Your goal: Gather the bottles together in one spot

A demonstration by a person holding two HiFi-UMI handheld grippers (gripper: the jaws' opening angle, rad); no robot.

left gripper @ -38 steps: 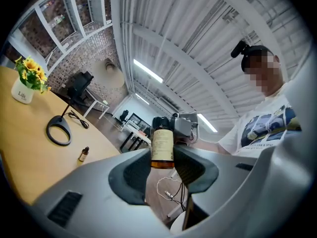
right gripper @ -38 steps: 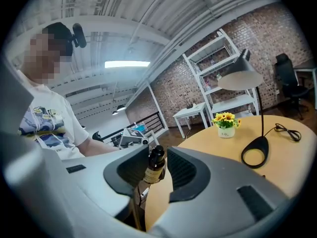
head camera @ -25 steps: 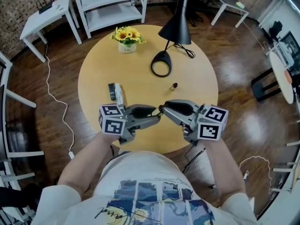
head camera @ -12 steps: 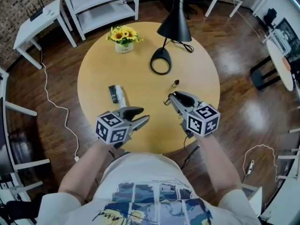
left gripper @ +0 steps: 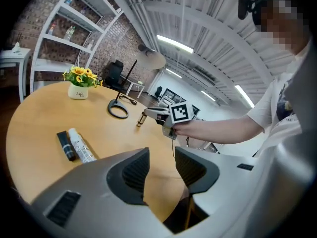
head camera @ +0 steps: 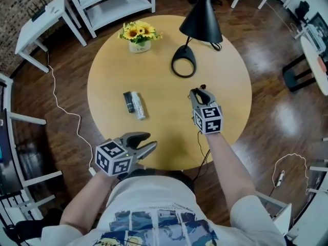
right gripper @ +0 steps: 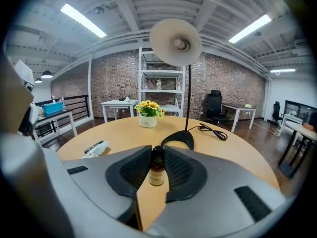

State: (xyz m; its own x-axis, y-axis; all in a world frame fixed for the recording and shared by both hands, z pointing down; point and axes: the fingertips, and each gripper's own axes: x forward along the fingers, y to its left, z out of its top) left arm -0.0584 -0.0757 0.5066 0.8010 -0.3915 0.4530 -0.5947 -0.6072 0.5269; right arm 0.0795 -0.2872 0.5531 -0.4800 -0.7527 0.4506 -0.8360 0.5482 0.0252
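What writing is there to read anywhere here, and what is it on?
"Life": on the white flower pot.
Label on the small brown bottle: too blurred to read.
Print on the white bottle: too small.
Script on the shirt: not legible.

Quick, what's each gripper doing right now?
Left hand-held gripper: open, empty.
Right hand-held gripper: small brown labelled bottle between its jaws; grip cannot be told.

Round wooden worktop on a dark wood floor. Beyond the right tongs: brick wall, white shelf, black chair. Strip lights overhead. White table far beyond the left tongs.
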